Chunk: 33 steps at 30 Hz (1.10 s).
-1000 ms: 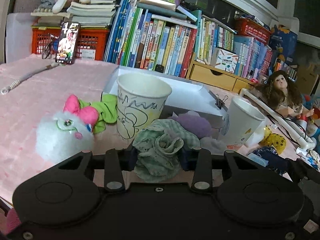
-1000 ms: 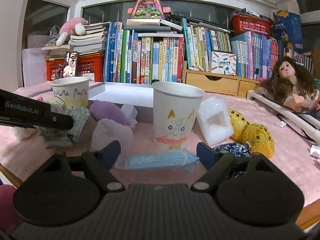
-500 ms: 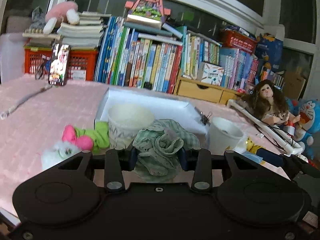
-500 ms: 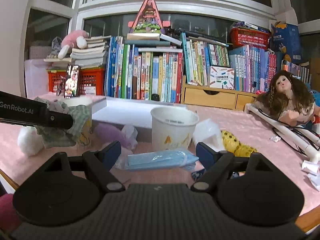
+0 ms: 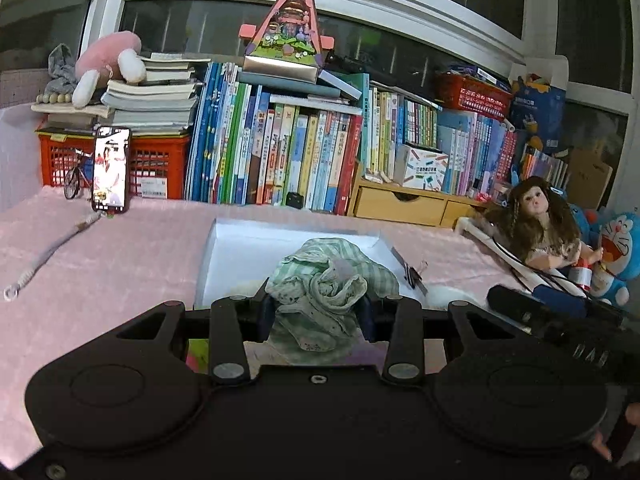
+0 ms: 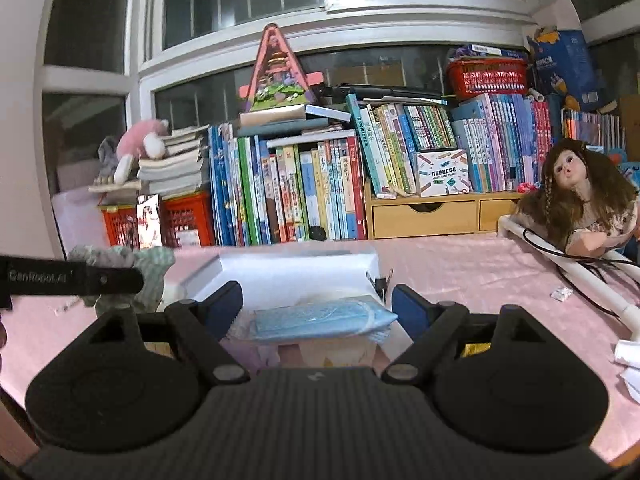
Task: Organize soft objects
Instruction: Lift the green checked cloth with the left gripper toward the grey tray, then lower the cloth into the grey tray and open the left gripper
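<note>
My left gripper (image 5: pixel 316 310) is shut on a crumpled green checked cloth (image 5: pixel 332 280) and holds it up above the near edge of the white shallow box (image 5: pixel 224 256). It also shows in the right wrist view (image 6: pixel 136 276) at the left. My right gripper (image 6: pixel 318 310) is shut on a blue face mask (image 6: pixel 320 320) and holds it up in front of the same white box (image 6: pixel 300 264). Paper cup rims (image 5: pixel 448 292) peek just above the gripper bodies; the other soft toys on the table are hidden below.
A pink cloth covers the table (image 5: pixel 120 256). A wall of books (image 5: pixel 300 160) and red baskets (image 5: pixel 160 164) stand behind. A phone (image 5: pixel 111 170) leans at the far left. A doll (image 5: pixel 540 228) and white tube (image 6: pixel 560 264) lie at the right.
Both grippers have risen with their loads. The cups and soft toys have dropped out of view below the grippers, and the white box now sits straight ahead.
</note>
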Tool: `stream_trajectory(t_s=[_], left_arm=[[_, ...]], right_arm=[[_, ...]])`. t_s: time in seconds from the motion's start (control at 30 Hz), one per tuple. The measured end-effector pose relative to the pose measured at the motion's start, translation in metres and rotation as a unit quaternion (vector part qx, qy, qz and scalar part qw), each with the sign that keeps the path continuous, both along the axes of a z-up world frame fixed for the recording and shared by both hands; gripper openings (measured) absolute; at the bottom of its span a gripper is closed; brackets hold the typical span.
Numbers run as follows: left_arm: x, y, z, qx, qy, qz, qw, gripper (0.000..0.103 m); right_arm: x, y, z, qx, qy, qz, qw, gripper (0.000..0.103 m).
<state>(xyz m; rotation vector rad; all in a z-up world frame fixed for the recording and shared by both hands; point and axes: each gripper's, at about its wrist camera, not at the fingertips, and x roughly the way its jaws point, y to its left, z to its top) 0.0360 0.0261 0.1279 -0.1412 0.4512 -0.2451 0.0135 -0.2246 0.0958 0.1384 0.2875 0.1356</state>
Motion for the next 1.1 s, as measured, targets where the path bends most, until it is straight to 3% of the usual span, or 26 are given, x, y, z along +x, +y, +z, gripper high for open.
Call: stream_trajectory(t_s=[0.27,0.37,0.53,0.87,1.1], left_arm=[[0.054,0.000,0.027,0.016,0.021,0.003,0.9996,0.038],[0.083,-0.001,0.037,0.009,0.047,-0.009,0.9988,0.038],[0.128,-0.009,0.044,0.028,0.088,-0.023,0.9955,0.038],[0.218,-0.017,0.000,0.013,0.205,-0.015,0.9785,0.038],[0.266,-0.005,-0.041,-0.030,0.275,0.003,0.9609,0.038]], right_arm=[[0.056,-0.017,0.036,0.039,0.029,0.019,0.999,0.082],[0.085,-0.019,0.045,0.052,0.062,0.030,0.996,0.082],[0.128,-0.017,0.044,0.056,0.124,0.042,0.990,0.082],[0.205,0.004,0.026,0.057,0.216,0.049,0.974,0.083],[0.245,0.013,0.002,0.056,0.266,0.033,0.962,0.083]])
